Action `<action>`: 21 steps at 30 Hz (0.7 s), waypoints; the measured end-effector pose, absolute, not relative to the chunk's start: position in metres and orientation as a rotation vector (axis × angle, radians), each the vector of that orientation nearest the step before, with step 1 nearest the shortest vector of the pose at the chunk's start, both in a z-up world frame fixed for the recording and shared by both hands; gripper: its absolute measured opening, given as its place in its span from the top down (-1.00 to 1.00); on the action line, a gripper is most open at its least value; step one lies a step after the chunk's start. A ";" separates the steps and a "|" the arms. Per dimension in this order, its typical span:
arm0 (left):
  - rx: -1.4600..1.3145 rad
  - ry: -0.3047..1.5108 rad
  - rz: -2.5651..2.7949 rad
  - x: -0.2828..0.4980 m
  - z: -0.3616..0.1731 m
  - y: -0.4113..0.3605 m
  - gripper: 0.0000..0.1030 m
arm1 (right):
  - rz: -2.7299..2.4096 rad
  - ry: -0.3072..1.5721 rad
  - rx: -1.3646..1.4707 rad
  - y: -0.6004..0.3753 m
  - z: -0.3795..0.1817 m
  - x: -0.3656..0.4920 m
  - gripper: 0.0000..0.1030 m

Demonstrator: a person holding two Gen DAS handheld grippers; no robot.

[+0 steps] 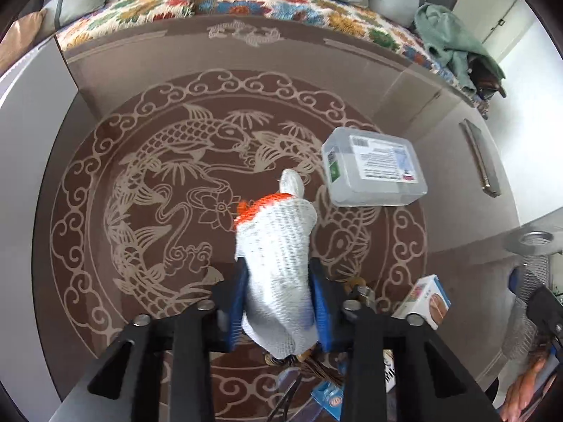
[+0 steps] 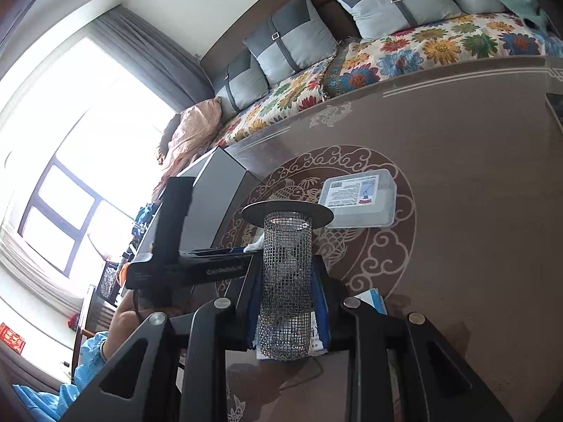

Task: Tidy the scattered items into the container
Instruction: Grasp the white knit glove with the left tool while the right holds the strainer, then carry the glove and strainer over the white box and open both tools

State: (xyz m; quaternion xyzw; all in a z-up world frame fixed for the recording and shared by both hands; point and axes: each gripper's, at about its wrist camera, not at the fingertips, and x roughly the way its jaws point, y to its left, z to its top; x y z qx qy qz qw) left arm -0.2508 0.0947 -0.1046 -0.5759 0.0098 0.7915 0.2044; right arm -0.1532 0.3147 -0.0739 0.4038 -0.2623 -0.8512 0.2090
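Observation:
My left gripper (image 1: 278, 299) is shut on a white knitted glove (image 1: 278, 246) with an orange cuff and holds it above the brown patterned table (image 1: 140, 183). My right gripper (image 2: 286, 309) is shut on a metal mesh strainer tube (image 2: 286, 281) with a flat rim, held upright above the table (image 2: 475, 211). The strainer also shows at the right edge of the left wrist view (image 1: 533, 242). A clear plastic box (image 1: 373, 165) with a printed label, lid shut, lies on the table ahead of both grippers; it also shows in the right wrist view (image 2: 360, 197).
A small printed carton (image 1: 427, 299) and several small items lie under the left gripper near the table's front. A dark flat bar (image 1: 480, 158) lies at the right edge. A sofa with a floral cover (image 1: 281, 0) and a green cloth (image 1: 454, 42) stands behind the table.

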 end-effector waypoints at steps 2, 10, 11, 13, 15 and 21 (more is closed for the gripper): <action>-1.556 0.009 2.228 -0.241 -0.095 0.089 0.44 | -2.379 -0.723 1.120 0.315 -0.074 -0.148 0.49; -1.367 -0.088 2.337 -0.177 -0.060 0.066 0.44 | -2.456 -0.652 1.113 0.303 -0.082 -0.121 0.49; -1.345 -0.112 2.346 -0.166 -0.056 0.063 0.44 | -2.465 -0.650 1.112 0.301 -0.084 -0.116 0.49; -1.305 -0.148 2.370 -0.150 -0.051 0.056 0.44 | -2.484 -0.651 1.107 0.298 -0.086 -0.102 0.49; -1.282 -0.182 2.377 -0.135 -0.047 0.046 0.44 | -2.498 -0.652 1.104 0.292 -0.087 -0.088 0.49; -1.226 -0.221 2.451 -0.098 -0.018 -0.011 0.44 | -2.447 -0.584 1.112 0.247 -0.079 -0.066 0.49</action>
